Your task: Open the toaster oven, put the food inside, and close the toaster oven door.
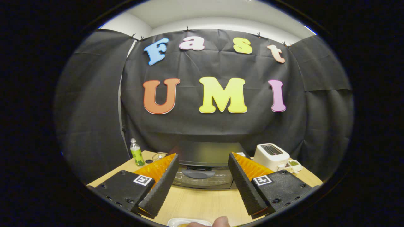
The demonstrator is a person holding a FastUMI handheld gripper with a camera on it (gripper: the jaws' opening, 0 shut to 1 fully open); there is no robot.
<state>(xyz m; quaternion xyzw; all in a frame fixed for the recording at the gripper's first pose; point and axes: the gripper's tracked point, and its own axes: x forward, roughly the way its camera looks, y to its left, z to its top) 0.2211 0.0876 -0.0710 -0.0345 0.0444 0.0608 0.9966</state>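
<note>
A black toaster oven (206, 154) stands on the wooden table (202, 201), its glass door shut and a grey handle (198, 173) across the door's top. My gripper (203, 162) hangs open above the table in front of it, the handle showing in the wide gap between the fingers (162, 184), which hold nothing. Close below the fingers sits the rim of a white plate (186, 222) with something yellowish on it, mostly hidden. A person's fingertips (217, 222) rest beside the plate.
A small bottle (136, 153) with a green label stands left of the oven, with a small clear item (158, 155) beside it. A white pop-up toaster (271, 156) is on the right, and a small dish of green stuff (293, 164) next to it.
</note>
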